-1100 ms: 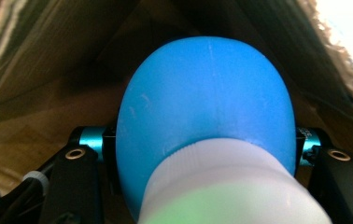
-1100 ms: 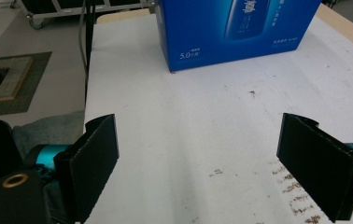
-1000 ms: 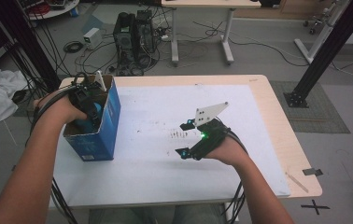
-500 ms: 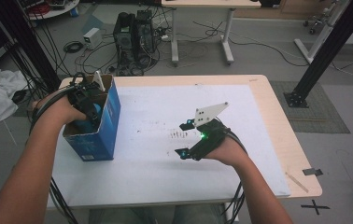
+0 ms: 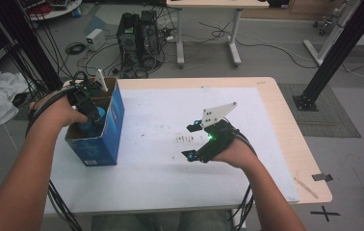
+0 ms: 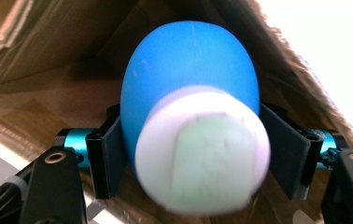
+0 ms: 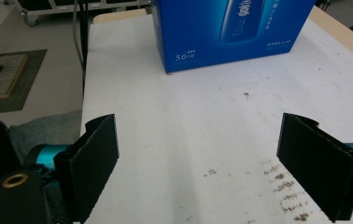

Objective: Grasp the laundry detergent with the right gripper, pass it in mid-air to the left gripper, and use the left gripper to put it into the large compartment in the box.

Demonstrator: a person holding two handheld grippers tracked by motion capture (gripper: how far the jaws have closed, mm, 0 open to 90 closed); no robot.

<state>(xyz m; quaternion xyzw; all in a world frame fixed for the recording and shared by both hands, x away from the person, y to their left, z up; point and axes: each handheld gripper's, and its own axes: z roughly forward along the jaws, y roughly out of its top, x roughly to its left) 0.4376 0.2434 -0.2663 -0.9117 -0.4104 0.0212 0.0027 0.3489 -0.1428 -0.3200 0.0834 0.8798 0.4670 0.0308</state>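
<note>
The blue bottle (image 6: 191, 88) could be tipping over or dropping down inside the blue box (image 5: 107, 132). That could be happening because the left gripper (image 5: 88, 108) is loosening around it. If the hand is pulling up now, a pad could be catching the white cap and dragging the bottle crooked. The gripper could also be bumping the cardboard wall and pushing the box. The box is standing right at the left edge of the table (image 5: 286, 125), so a hard push could be sending it off the side.

The left gripper is reaching down into the open top of the box. Its jaws have just been opening. They are standing a little way apart, with the bottle between them. The black pads are sitting right at the bottle's sides, and they are not looking like they are squeezing.

The right gripper (image 5: 190, 141) is waiting over the middle of the table. Its jaws are spreading wide and holding nothing.
</note>
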